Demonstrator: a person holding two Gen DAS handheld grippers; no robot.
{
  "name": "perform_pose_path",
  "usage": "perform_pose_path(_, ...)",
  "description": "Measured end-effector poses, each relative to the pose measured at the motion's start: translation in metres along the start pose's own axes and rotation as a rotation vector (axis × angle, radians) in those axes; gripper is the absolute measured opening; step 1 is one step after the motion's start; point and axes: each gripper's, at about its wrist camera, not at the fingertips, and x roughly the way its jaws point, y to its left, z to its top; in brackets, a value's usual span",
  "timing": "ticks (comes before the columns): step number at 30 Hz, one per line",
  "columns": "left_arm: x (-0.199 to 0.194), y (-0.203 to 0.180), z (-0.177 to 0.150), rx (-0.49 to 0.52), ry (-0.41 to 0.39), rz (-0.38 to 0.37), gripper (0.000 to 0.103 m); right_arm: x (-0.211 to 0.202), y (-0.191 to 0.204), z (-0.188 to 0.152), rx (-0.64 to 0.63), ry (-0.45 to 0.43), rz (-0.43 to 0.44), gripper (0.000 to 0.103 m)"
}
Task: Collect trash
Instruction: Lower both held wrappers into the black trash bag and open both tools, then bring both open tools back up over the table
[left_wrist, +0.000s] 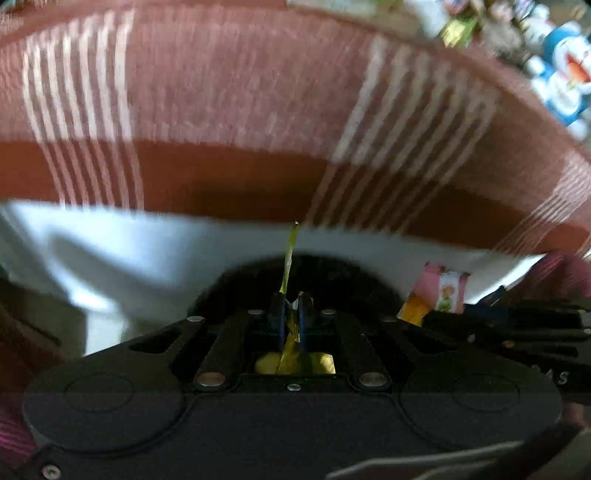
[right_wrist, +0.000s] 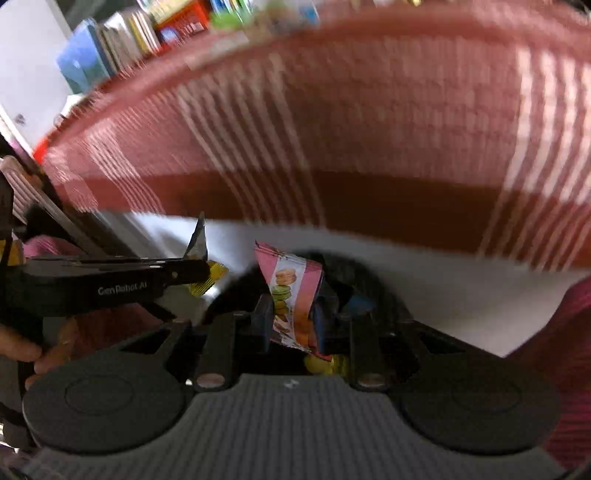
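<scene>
My left gripper (left_wrist: 291, 314) is shut on a thin yellow-gold wrapper (left_wrist: 289, 258), seen edge-on and sticking up past the fingertips. In the right wrist view this left gripper (right_wrist: 201, 271) reaches in from the left with the gold and silver wrapper (right_wrist: 208, 275). My right gripper (right_wrist: 291, 314) is shut on a pink snack wrapper (right_wrist: 290, 291) printed with macarons. The same pink wrapper (left_wrist: 443, 291) shows at the right of the left wrist view. Both grippers hang over a dark round bin mouth (right_wrist: 354, 273), and yellow pieces (right_wrist: 325, 363) lie below the jaws.
A red cloth with white stripes (left_wrist: 240, 92) drapes across the whole background, ending above a pale floor (left_wrist: 129, 251). Toys, one a blue and white figure (left_wrist: 565, 74), sit beyond it. Books (right_wrist: 122, 40) stand at the upper left. A hand (right_wrist: 22, 354) and a pink sleeve (right_wrist: 569, 350) are at the edges.
</scene>
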Motion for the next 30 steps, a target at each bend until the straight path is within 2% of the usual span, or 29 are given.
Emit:
perform_pose_path(4, 0.018, 0.005, -0.008, 0.016, 0.054, 0.029, 0.009, 0.020, -0.006, -0.007, 0.023, 0.040, -0.011, 0.028)
perform_pose_path(7, 0.022, 0.008, -0.011, 0.007, 0.066, 0.037, 0.015, 0.026, -0.006, -0.009, 0.033, 0.050, -0.012, 0.033)
perform_pose_path(8, 0.023, 0.008, -0.012, 0.007, 0.066, 0.041, 0.020, 0.028, -0.006, -0.010, 0.036, 0.051, -0.011, 0.035)
perform_pose_path(9, 0.024, 0.008, -0.011, 0.008, 0.067, 0.045, 0.025, 0.029, -0.006, -0.011, 0.037, 0.052, -0.009, 0.041)
perform_pose_path(10, 0.025, 0.009, -0.012, 0.007, 0.069, 0.050, 0.039, 0.030, -0.005, -0.010, 0.038, 0.052, -0.010, 0.054)
perform_pose_path(11, 0.025, 0.010, -0.013, 0.005, 0.070, 0.058, 0.052, 0.031, -0.006, -0.011, 0.040, 0.051, -0.005, 0.061)
perform_pose_path(21, 0.019, 0.014, 0.000, -0.008, 0.060, 0.064, 0.068, 0.023, -0.004, -0.002, 0.029, 0.028, -0.019, 0.066)
perform_pose_path(26, 0.005, 0.008, 0.008, -0.002, 0.033, 0.064, 0.080, 0.015, 0.001, 0.003, 0.002, 0.000, -0.024, 0.068)
perform_pose_path(30, -0.013, 0.008, 0.016, 0.003, 0.003, 0.067, 0.081, 0.006, 0.007, 0.009, -0.028, -0.030, -0.025, 0.070)
